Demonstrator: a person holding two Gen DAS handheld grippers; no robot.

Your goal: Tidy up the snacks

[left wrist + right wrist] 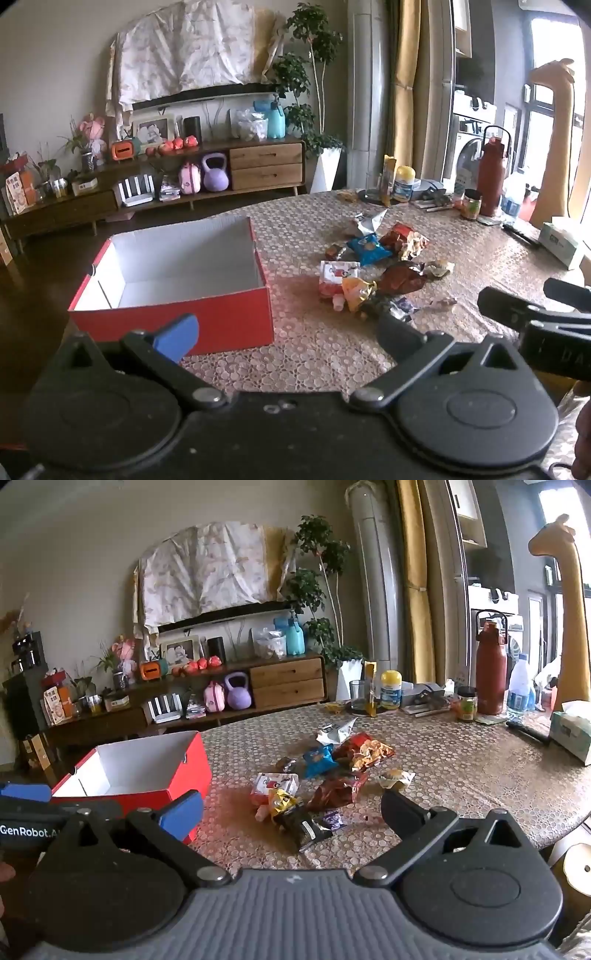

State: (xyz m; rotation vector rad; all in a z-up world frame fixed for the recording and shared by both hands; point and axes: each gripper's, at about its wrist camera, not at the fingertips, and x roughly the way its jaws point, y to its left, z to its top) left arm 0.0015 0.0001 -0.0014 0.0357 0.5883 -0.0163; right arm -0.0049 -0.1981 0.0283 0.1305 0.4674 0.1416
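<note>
An empty red box (177,317) with a white inside stands on the table's left; it also shows in the right wrist view (144,794). A pile of snack packets (373,273) lies to its right: a blue bag (367,249), a red-and-white pack (336,277), a brown bag (402,278). The right wrist view shows the same pile (321,775). My left gripper (288,332) is open and empty, near the box's front. My right gripper (291,812) is open and empty, just short of the pile; it shows at the right in the left wrist view (535,314).
At the table's far side stand a red flask (489,672), a glass (357,694), a yellow-lidded jar (390,690), a water bottle (519,686) and a tissue box (570,731). A giraffe toy (570,602) stands at the right. A TV cabinet (207,698) lies beyond.
</note>
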